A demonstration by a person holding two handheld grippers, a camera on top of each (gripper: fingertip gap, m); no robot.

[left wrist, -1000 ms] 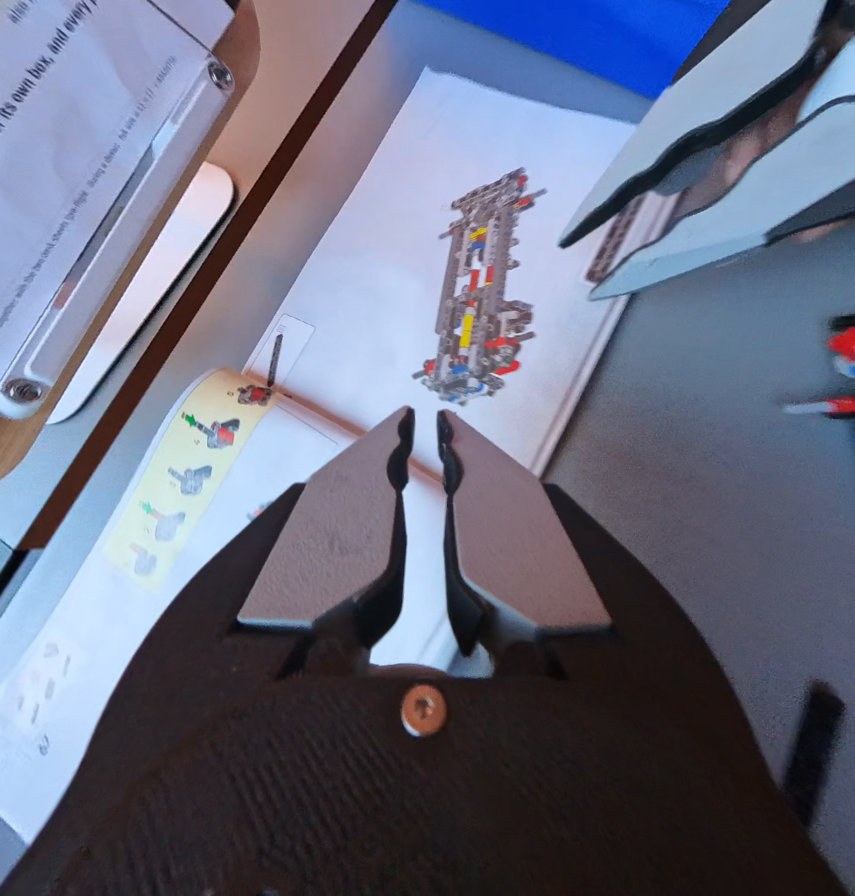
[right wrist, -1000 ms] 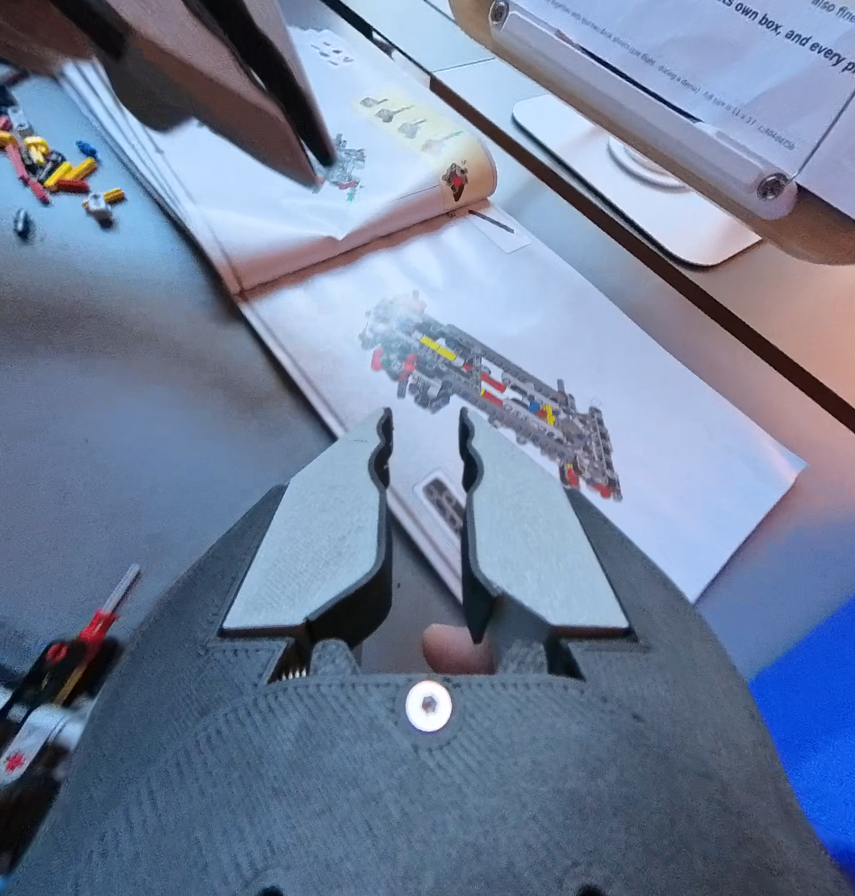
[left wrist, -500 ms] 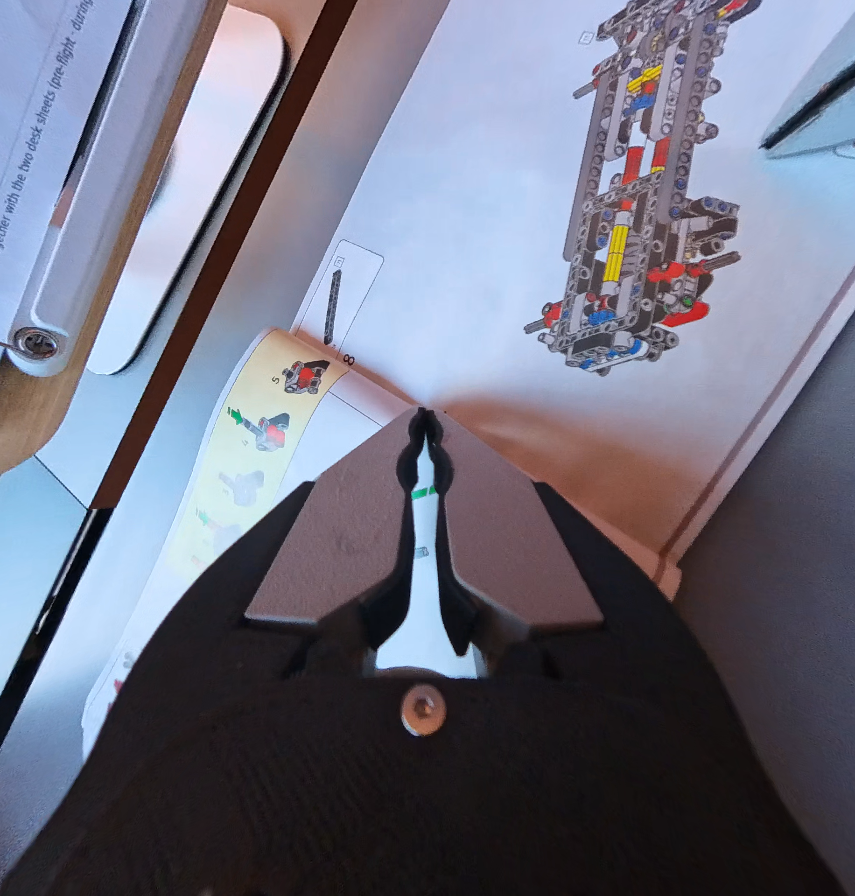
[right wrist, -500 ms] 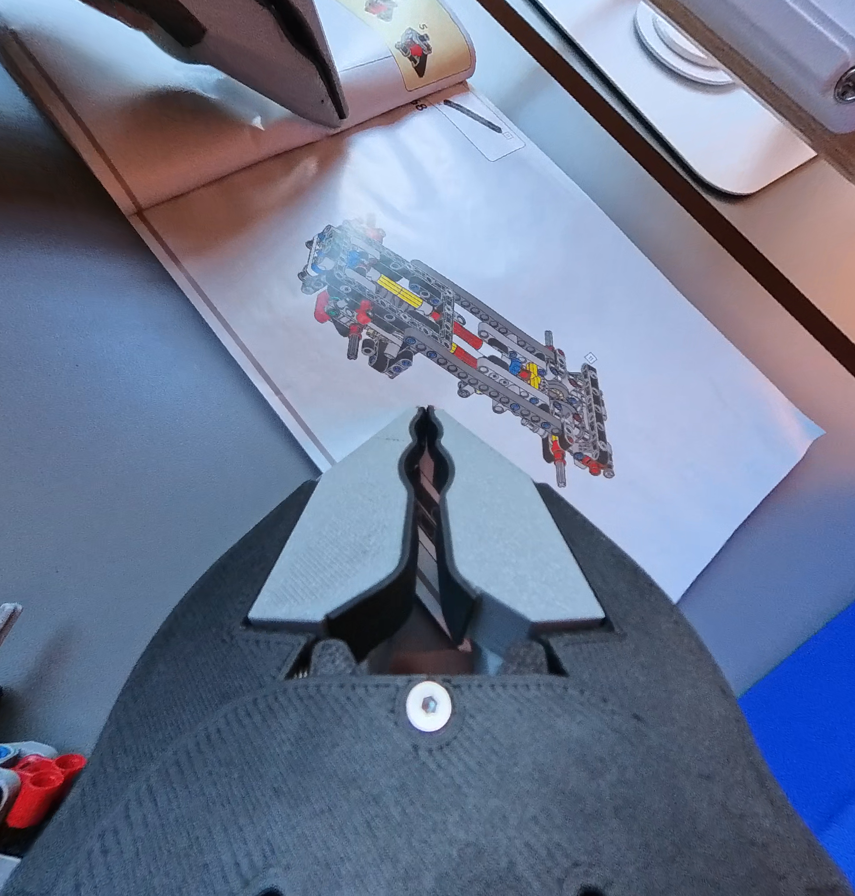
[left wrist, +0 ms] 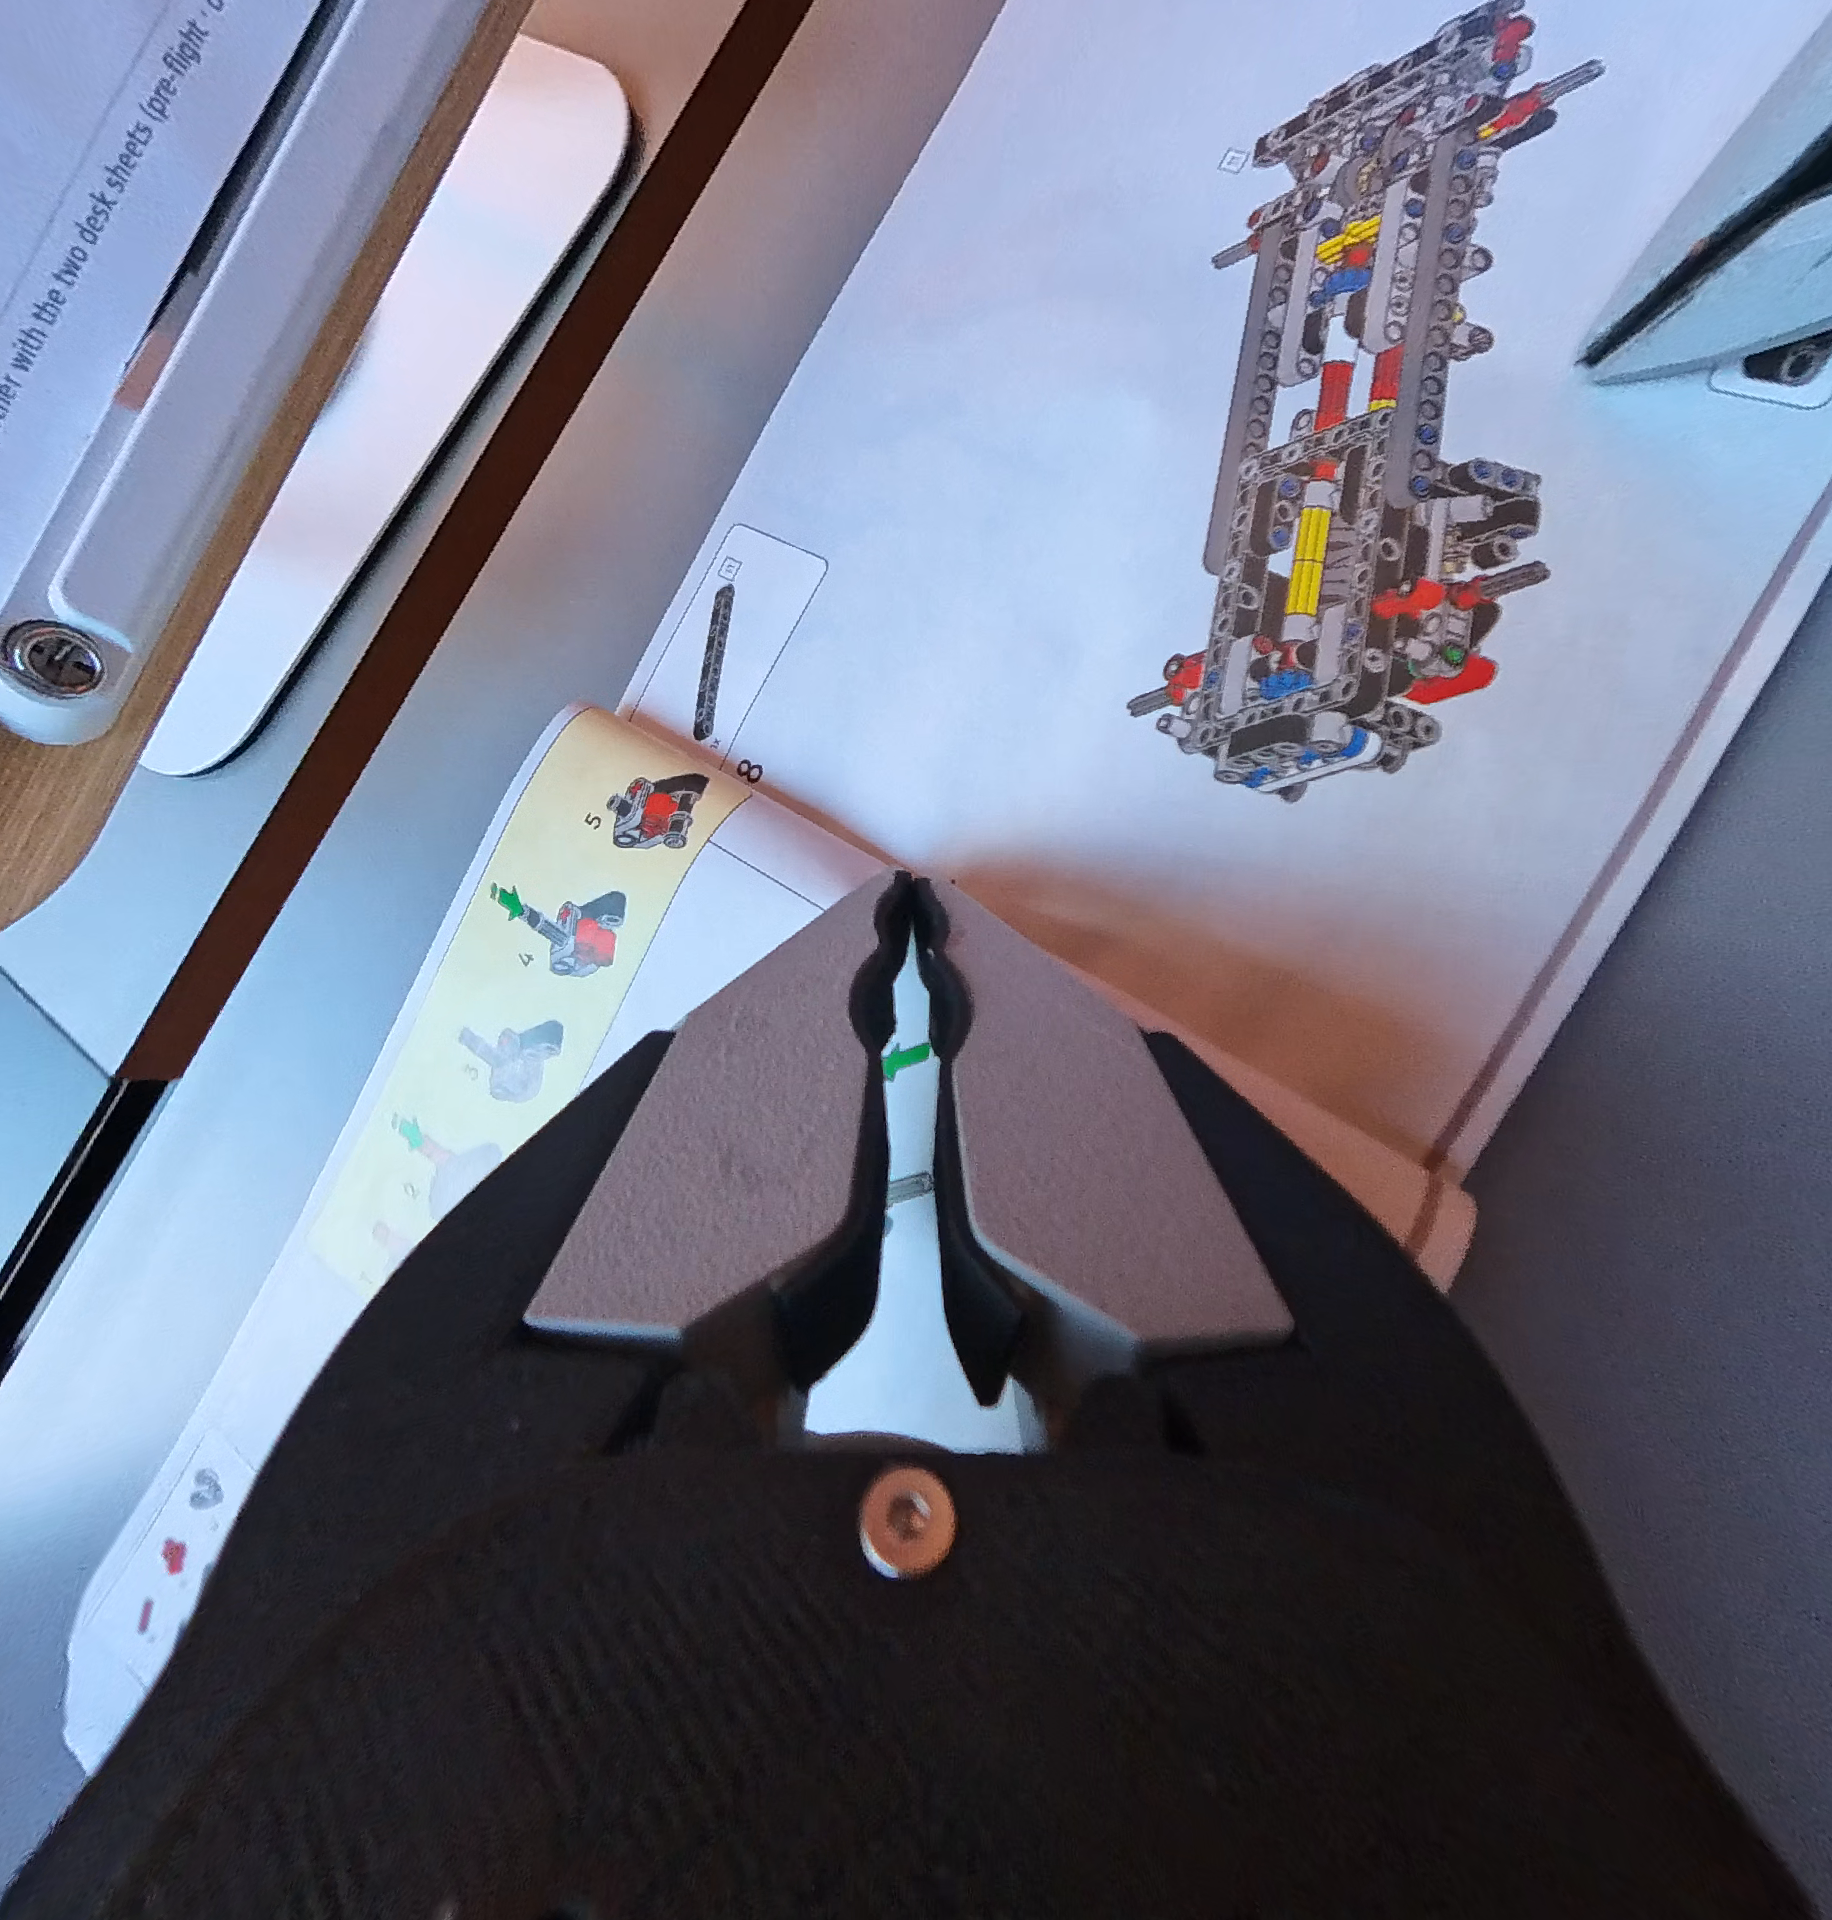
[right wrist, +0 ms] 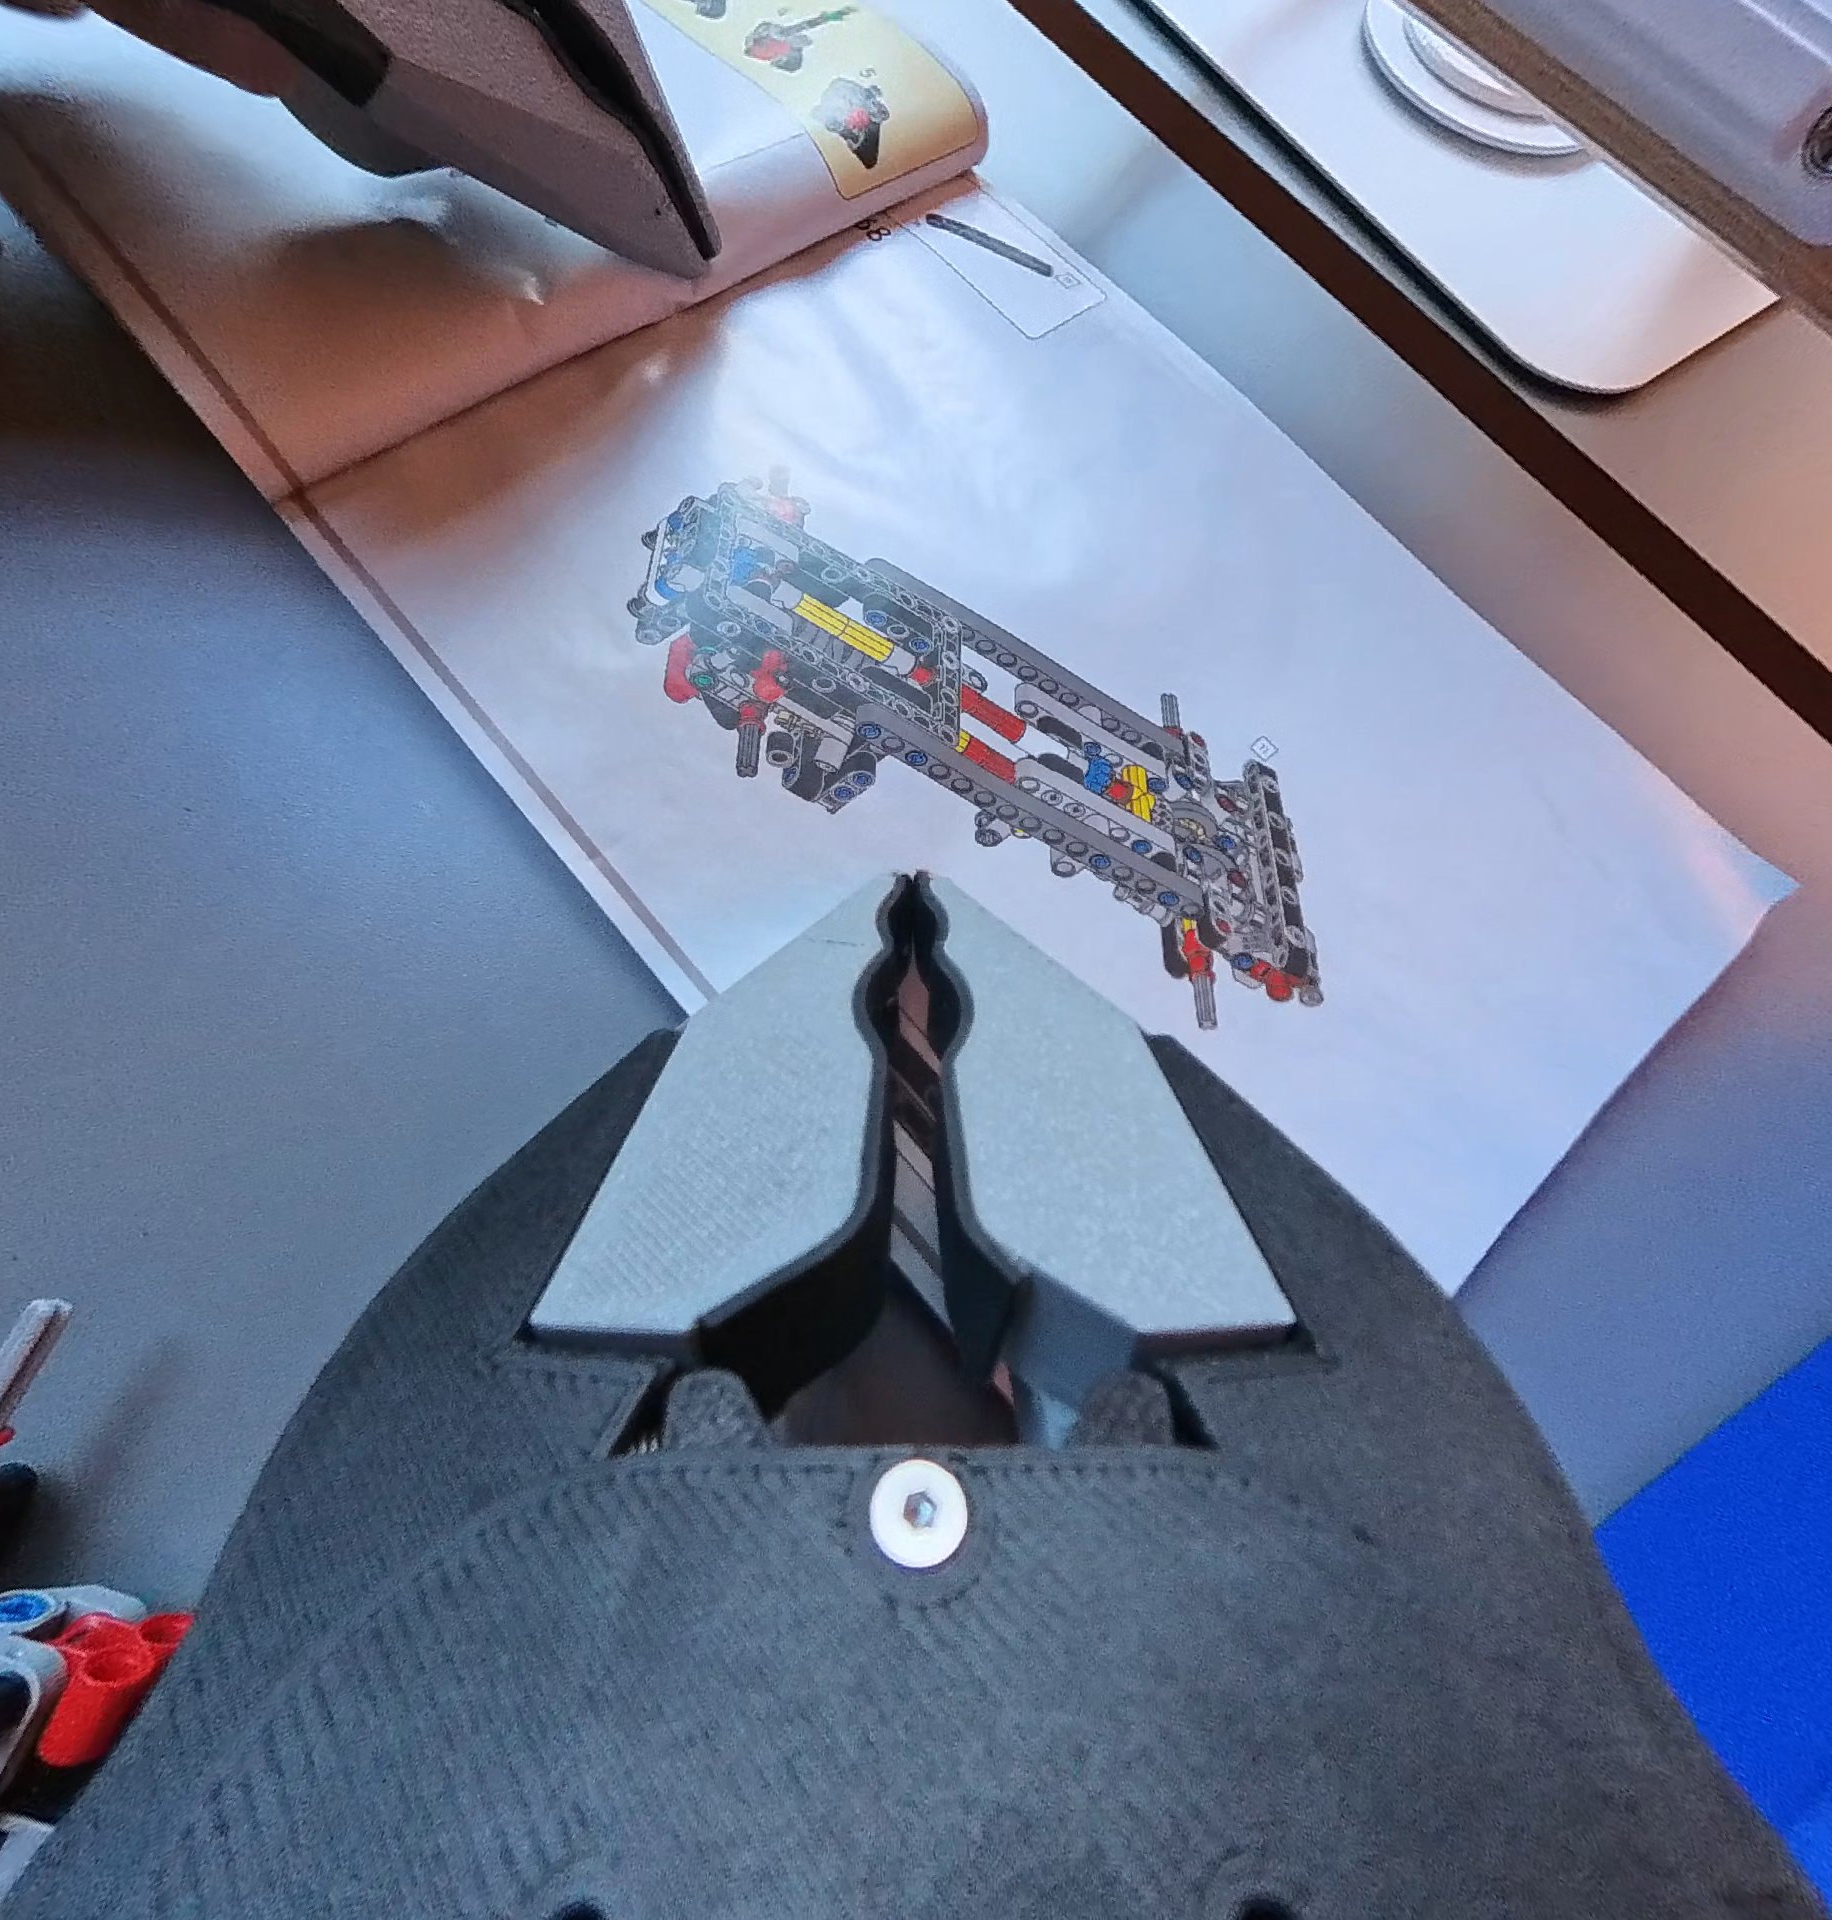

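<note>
Both grippers hang over an open instruction booklet on a grey desk, and the booklet serves as the landmark. Its pages carry printed step numbers and tiny part-count marks; nothing like a brand shows. Nearest, the right gripper points at the booklet's near edge, its grey fingers pressed together at the tips with nothing between them. Left of it, off the booklet, lie red and grey building pieces. On the flat page beyond is a drawing of a long grey chassis with red, yellow and blue parts. Farther on, at the booklet's fold, the left gripper has its tips closed too, bare, right at the crease and above a curled page with a yellow strip of small pictures. Past the booklet stands a white stand base, with a printed sheet above it.
</note>
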